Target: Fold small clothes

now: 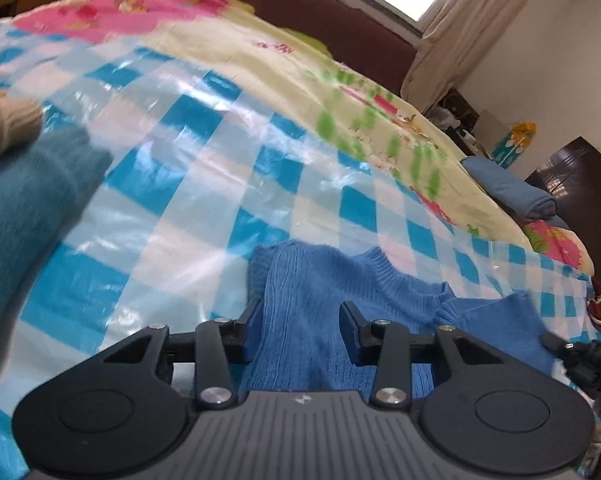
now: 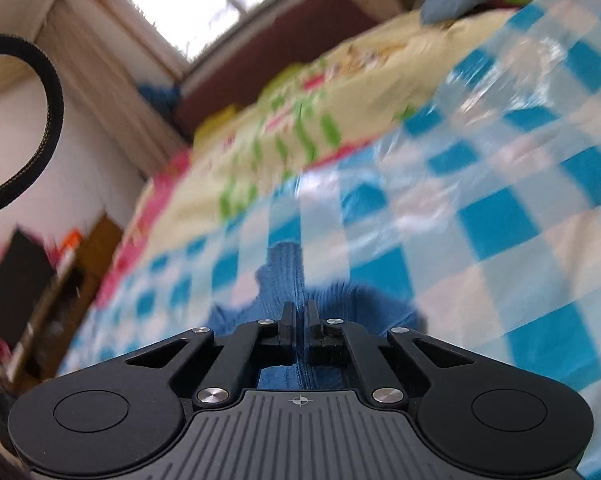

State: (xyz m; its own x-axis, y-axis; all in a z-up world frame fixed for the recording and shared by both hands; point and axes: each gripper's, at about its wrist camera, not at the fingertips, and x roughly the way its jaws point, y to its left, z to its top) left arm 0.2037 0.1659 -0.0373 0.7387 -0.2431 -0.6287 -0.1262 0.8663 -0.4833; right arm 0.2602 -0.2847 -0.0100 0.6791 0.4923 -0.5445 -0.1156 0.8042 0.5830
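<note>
Jaws first: the left gripper point(image 1: 300, 322) has its jaws spread wide, sitting right over the blue knit sweater point(image 1: 320, 300) with the fabric showing in the gap between them, not pinched. The right gripper point(image 2: 299, 320) is the opposite, jaws clenched tight on a ridge of that same blue sweater point(image 2: 284, 280), so a thin fold of knit runs straight up between the two fingers.

That sweater is spread on the bed, on top of a shiny blue-and-white checkered plastic sheet point(image 1: 204, 184) that covers the near part of the bedding. In the left view you can see its ribbed neck opening off to the right of the jaws, and the tip of the other gripper pokes in at the far right edge.

Off to the left of the left view there's a teal knit garment point(image 1: 24, 208) lying on the sheet, with a beige knit piece point(image 1: 4, 124) just beyond it, touching or overlapping, hard to tell with the blur. Past the plastic sheet is a pale yellow floral bedspread point(image 1: 260, 60), and a folded blue item point(image 1: 512, 192) rests near its far corner. A bright window point(image 2: 204, 0) sits above the bed's dark red headboard point(image 1: 340, 28).
</note>
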